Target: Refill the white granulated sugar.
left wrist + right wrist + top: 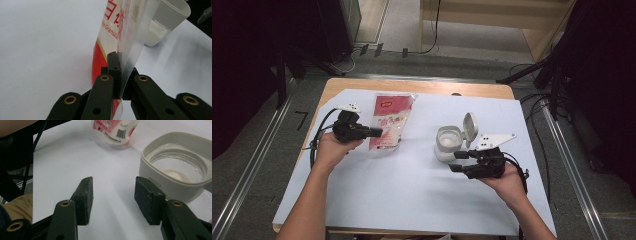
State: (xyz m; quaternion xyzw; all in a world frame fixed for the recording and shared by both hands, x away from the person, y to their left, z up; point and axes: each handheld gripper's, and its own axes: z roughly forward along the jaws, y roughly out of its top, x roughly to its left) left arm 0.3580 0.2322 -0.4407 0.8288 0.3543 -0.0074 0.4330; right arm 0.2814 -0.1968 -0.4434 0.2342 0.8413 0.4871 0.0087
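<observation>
Clear plastic, red-printed, the sugar bag point(389, 124) lies on the white table sheet point(412, 190) at about ten o'clock from the centre, its edge pinched flat in the left gripper point(373, 132). At three o'clock of it, well apart, sits the open-lidded grey container point(448, 141); the right gripper point(455, 161), beside it, holds nothing, jaws moderately apart.

Bright even overhead light; white sheet point(412, 175) slightly glaring; dark room edges; close-ups soft, shadows faint.
</observation>
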